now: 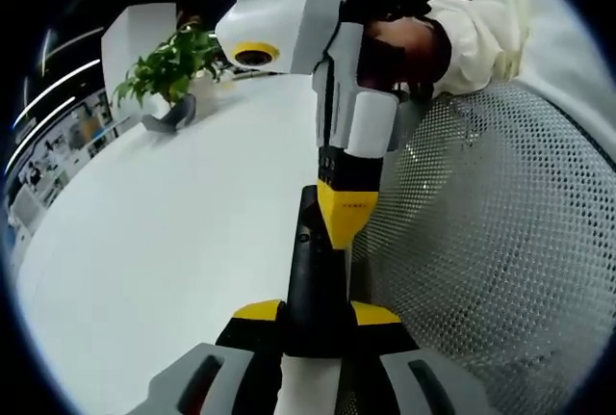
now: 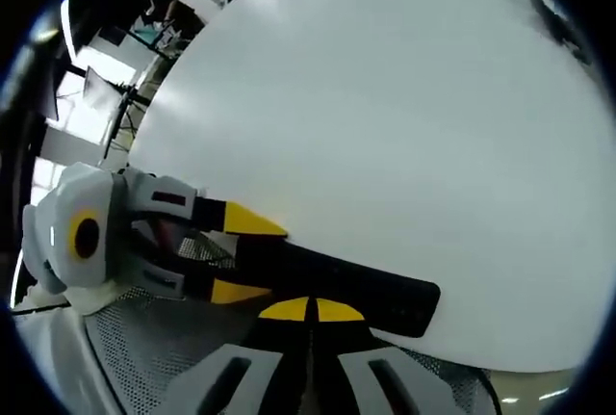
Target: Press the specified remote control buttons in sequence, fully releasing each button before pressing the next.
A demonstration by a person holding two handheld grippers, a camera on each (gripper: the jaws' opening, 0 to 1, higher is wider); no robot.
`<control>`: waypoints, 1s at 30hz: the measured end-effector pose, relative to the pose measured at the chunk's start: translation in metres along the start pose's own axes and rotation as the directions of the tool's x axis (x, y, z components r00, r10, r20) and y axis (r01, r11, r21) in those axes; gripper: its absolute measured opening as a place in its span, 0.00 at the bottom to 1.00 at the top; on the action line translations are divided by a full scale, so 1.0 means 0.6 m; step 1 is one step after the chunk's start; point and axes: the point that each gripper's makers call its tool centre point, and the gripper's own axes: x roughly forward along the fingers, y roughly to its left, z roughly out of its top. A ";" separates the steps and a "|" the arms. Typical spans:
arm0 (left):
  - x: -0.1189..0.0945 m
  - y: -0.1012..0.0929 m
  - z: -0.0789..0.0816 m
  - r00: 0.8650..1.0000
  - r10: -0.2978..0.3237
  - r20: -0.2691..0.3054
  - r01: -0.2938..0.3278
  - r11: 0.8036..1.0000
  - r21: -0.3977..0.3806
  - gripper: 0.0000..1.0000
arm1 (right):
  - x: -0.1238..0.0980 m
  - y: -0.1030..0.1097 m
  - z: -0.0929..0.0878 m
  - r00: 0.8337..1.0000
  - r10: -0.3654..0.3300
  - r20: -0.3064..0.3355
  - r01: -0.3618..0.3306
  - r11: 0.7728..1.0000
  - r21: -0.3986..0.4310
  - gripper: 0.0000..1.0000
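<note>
One black remote control [image 1: 310,285] runs up the lower middle of the left gripper view, clamped between the yellow-tipped jaws of the left hand-held gripper [image 1: 315,317]. The right hand-held gripper [image 2: 310,310], jaws closed together, touches its tip to the remote from the top of that frame. One white tabletop [image 1: 164,242], one potted plant [image 1: 171,66] upper left, one mesh chair [image 1: 500,242] at right.

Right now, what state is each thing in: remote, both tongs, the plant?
Remote control: black, held in the air over the white table, buttons facing up.
Left tongs: shut on the remote's near end.
Right tongs: tips closed, pressing down on the remote's face; shut in its own view.
Potted plant: upright on the table's far side.
</note>
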 end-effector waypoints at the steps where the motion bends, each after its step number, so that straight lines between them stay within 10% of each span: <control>1: 0.000 0.000 0.000 1.000 0.000 0.000 0.000 1.000 0.000 0.25 | 0.001 0.003 -0.001 1.000 0.002 0.001 -0.002 1.000 0.000 0.00; 30: -0.001 0.000 0.000 1.000 -0.001 0.005 0.001 1.000 -0.004 0.25 | -0.003 0.012 0.030 0.991 0.040 0.125 -0.030 0.996 -0.085 0.00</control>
